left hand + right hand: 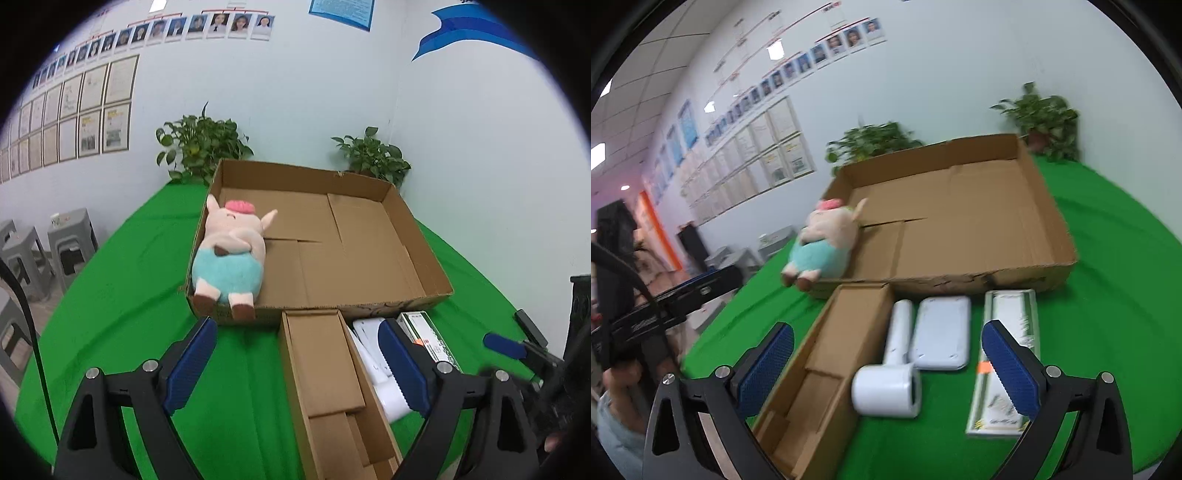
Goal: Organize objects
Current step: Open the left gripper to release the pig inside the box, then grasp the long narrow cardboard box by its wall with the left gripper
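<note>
Done so far: 1 item, the plush pig [229,254], lies inside the large cardboard box [421,254], against its left wall with its feet at the front corner.
Box space: the rest of the large box's floor is bare cardboard.
Still out: 3 items lie on the green tablecloth [1108,295] just in front of the large box: a white hair dryer [892,373], a flat white case [942,332] just beside it, and a long green-and-white carton [1008,354] to the right.
Other box: a narrow open cardboard box [827,362] sits left of the dryer, empty as far as the views show.
Left gripper [299,365]: fingers wide apart, nothing between the pads, over the narrow box.
Right gripper [886,369]: fingers wide apart and empty, the dryer and case lying below the gap.
Progress: early, judging by 1 of 4 loose items boxed.
Likely next: the dryer or the case, being nearest the right gripper.
</note>
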Demonstrator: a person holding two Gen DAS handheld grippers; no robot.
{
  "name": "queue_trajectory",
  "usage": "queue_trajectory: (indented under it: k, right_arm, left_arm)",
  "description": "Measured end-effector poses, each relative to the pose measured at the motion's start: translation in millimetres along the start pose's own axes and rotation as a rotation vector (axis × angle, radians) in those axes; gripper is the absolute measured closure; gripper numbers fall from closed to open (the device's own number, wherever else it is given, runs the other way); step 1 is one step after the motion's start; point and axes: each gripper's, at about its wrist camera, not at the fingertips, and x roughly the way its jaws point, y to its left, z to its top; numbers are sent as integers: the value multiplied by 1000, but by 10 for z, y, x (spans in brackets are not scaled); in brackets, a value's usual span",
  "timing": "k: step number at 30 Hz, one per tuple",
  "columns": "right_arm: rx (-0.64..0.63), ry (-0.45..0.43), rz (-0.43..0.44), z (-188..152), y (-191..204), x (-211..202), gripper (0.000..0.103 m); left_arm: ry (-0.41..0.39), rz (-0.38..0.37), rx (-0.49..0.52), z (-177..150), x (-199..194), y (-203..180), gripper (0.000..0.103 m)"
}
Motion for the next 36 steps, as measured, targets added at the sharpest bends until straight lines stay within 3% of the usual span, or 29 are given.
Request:
queue_trajectory:
  k: [2,5,6,9,11,15,18,20,23,24,26,29,36]
  right_arm:
    - [-71,32,153,-131,190,-77,1]
    - [-59,112,393,-277,335,-63,1]
    - [-49,133,416,-313,327,-4,1]
    - [-23,223,261,-403,215,305,1]
    - [23,253,229,-434,108,446,2]
    - [20,275,116,-482,43,632,7]
    - [7,310,39,-525,30,783,25]
    - [-16,322,-28,-558,72,864,41]
    - [-16,316,-62,-600,143,878,50]
    - [-35,311,-79,-615,194,878,54]
    - [-79,312,-97,-633,330,892,71]
    - [-92,304,-138,-635,397,933,73]
    - [-79,351,-102,-726,528,757,70]
  left_arm:
    - [30,-20,-15,-59,8,52,14]
    - [97,-72,-29,-217,68,123,15]
    - [125,-80,-29,-292,117,134,15]
    - [200,-120,-49,-453,288,183,18]
    - [240,-150,-84,-537,397,236,18]
    - [315,-175,-112,-713,629,267,40]
    - [363,-162,-92,-819,745,215,60]
    - [372,-157,-76,-870,764,171,62]
    - [366,-149,-49,-890,723,107,70]
    - [365,-158,-46,-893,706,84,76]
    - [361,-140,-27,-894,680,22,81]
    - [364,-99,-18,-875,656,-17,83]
    - [396,-58,-31,-1008,428,-30,85]
